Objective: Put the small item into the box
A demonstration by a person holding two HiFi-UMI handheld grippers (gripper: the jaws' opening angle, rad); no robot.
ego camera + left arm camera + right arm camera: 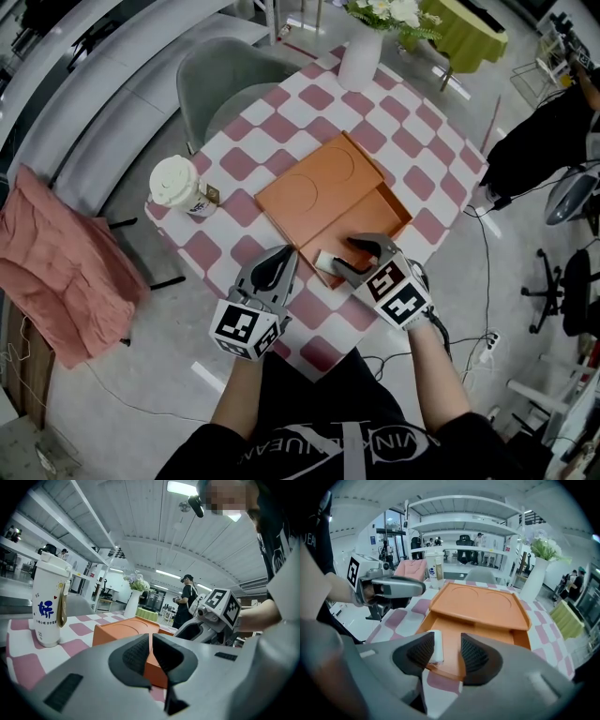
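The orange box (392, 214) lies on the checked table with its lid (317, 187) slid back, so the near part is uncovered. A small white item (328, 262) sits at the near left corner of that uncovered part. I cannot tell whether it rests on the floor or on the rim. My right gripper (344, 258) is open around the item (436, 645): the left pad is beside it, the right pad well apart. My left gripper (285, 257) hovers just left of the box's near corner, shut and empty (150, 641).
A white lidded cup (178, 186) stands near the table's left edge. A white vase with flowers (361, 56) is at the far side. A grey chair (220, 89) stands beyond the table, and pink cloth (56, 272) hangs to the left.
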